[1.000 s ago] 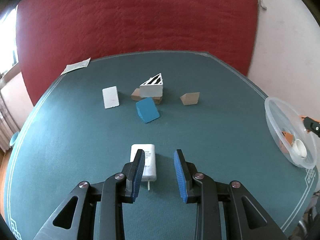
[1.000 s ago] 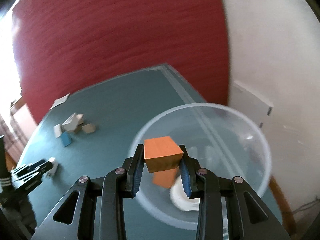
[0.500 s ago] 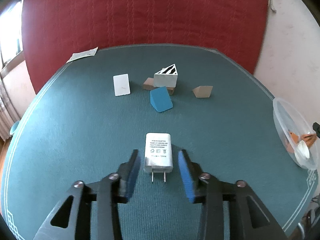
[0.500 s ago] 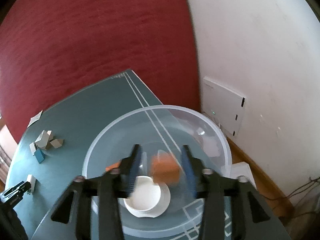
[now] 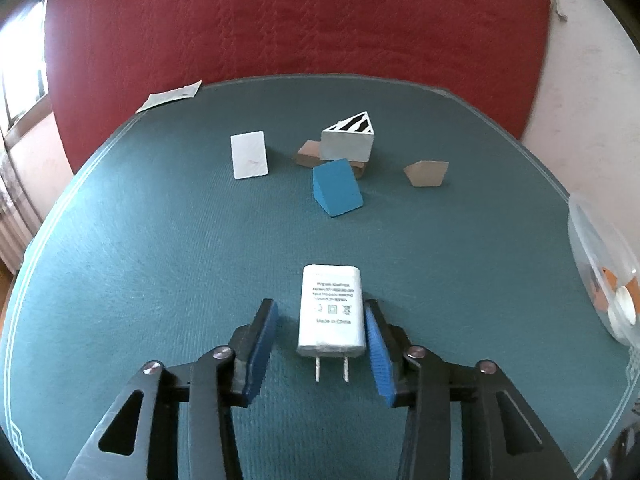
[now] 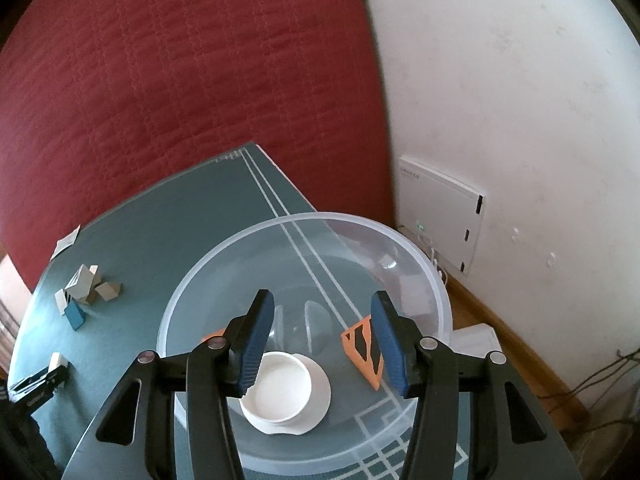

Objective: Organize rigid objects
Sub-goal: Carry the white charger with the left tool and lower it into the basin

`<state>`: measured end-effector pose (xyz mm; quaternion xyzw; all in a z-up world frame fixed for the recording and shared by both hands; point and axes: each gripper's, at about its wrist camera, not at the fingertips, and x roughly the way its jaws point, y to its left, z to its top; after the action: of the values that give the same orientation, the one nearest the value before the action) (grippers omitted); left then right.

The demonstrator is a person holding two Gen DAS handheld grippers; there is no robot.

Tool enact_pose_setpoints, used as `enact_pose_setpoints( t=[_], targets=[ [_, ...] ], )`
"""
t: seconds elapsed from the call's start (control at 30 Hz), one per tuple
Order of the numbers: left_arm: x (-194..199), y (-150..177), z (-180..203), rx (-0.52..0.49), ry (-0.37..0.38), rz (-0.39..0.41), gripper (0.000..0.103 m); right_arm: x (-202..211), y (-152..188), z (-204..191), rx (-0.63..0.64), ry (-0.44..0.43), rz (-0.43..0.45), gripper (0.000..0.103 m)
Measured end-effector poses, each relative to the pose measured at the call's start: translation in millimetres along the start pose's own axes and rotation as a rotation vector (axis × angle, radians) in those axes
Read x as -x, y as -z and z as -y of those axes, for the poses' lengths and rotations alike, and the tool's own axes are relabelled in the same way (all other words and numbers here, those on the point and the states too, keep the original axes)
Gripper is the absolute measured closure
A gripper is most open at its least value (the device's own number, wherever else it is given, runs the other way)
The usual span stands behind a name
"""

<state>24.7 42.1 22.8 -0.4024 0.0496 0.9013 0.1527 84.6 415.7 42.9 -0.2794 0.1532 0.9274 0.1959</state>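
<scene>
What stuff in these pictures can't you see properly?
- Brown block, left wrist view: mostly hidden behind the striped block and blue wedge.
- Clear bowl, left wrist view: cut off by the right edge.
- Orange piece, right wrist view: only a corner shows beside the right tool's finger.
- Charger, right wrist view: too small to read, partly covered by the left tool.

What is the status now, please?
Left gripper open around charger, closing. Right gripper open, empty, above bowl. Nothing blocking.
</scene>
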Motion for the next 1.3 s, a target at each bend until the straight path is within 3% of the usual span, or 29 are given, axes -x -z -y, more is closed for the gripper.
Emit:
enact_pose_setpoints(
  t=[0.1, 0.5, 1.0, 1.3],
  targets=[
    [-0.4, -0.2, 3.1, -0.012, 0.003, 0.003, 0.071, 0.6, 0.1, 0.7, -0.001, 0.000, 0.000, 0.051],
    [16.4, -8.6, 27.3, -0.078, 0.087, 0.028, 0.071, 3.5, -3.2, 7.8, -0.028, 0.017, 0.019, 0.051],
    [26.3, -24.2, 107.7, -0.247, 0.260, 0.016, 0.071, 11.0, -9.5, 49.4, -0.121, 0.065, 0.047, 0.051],
    [28.2, -24.6, 162.0, -0.322, 0.319, 0.003, 0.071, 9.2, -9.9, 52.5, -0.133, 0.034, 0.034, 0.051]
  ],
)
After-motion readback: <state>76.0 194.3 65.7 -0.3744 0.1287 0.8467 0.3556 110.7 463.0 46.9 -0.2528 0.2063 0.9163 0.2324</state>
